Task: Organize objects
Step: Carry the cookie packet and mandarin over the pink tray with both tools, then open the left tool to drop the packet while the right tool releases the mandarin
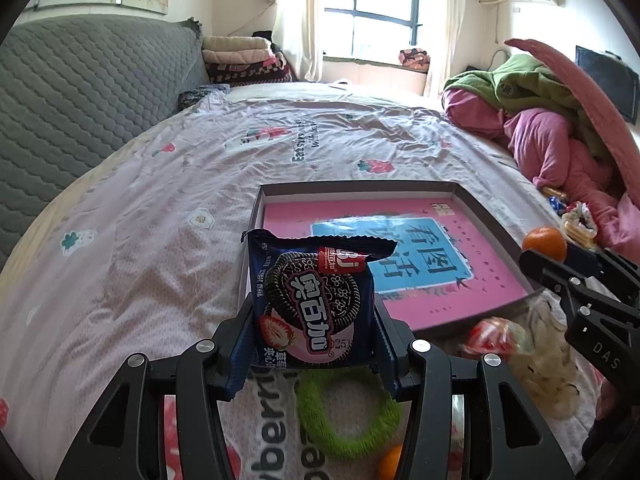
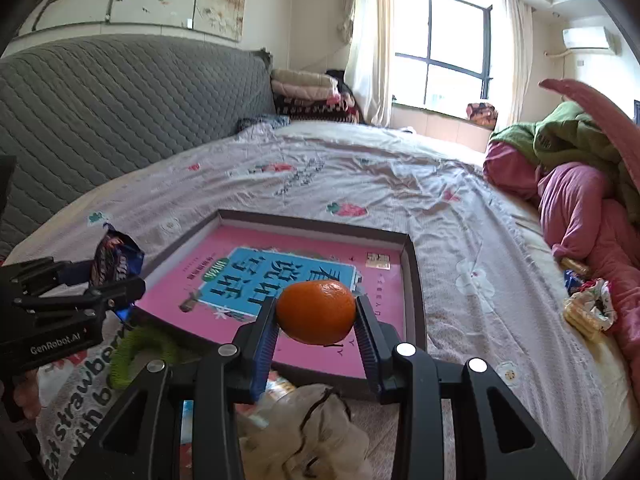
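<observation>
So both grippers have something in them right now. Bottom centre of the left wrist view, the left gripper (image 1: 314,340) has its jaws closed up snug against the sides of a dark blue cookie packet (image 1: 311,300), which stands upright between the fingers, torn top edge up. It sits in front of the near left corner of the shallow tray (image 1: 356,187); can't tell if it's actually over the rim. That tray lies flat on the bedsheet (image 1: 168,184) mid-frame, with a pink book cover (image 1: 404,256) filling its floor.

In the right wrist view, lower centre, the right gripper (image 2: 316,314) is pinching an orange (image 2: 316,311), jaws spread about as wide as the fruit and pressed on both its sides. It's held over the near edge of the tray, above the pink cover.

Low in the left wrist view there's a green fuzzy ring (image 1: 344,416) lying on the sheet under the left gripper, and a crumpled clear bag (image 1: 536,352) to the lower right. A heap of pink and green bedding (image 2: 568,184) fills the right edge of the right wrist view.
</observation>
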{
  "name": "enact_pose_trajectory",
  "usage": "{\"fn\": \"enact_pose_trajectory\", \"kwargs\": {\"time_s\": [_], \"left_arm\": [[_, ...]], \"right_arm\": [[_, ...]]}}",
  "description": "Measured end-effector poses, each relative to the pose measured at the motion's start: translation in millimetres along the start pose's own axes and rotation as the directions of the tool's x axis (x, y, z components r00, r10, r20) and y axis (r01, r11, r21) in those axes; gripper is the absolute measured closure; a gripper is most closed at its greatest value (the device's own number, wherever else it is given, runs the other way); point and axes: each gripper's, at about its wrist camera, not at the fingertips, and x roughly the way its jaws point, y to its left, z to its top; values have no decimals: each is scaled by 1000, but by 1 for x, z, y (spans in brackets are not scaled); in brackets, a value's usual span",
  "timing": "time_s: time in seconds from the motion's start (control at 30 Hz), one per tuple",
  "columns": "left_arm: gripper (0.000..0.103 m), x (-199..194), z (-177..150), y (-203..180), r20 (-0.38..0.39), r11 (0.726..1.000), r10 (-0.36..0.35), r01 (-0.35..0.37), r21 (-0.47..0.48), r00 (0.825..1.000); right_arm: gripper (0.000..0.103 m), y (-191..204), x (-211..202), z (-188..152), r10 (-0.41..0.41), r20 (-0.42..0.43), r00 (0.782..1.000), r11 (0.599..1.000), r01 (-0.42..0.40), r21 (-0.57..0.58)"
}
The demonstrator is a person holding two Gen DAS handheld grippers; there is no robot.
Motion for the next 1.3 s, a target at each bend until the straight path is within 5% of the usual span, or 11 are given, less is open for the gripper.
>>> {"fn": "enact_pose_trajectory", "kwargs": {"time_s": [0.63,1.3], "left_arm": [[50,78,14,-5,-153,1000,-16,15,-8,988],[49,91,10,2,-185,999,11,-18,-34,983]], "right_arm": [[65,-26,80,-6,49,-221,974,998,-40,45],[64,-25,85,-9,43,-256,966,998,-29,61]]}}
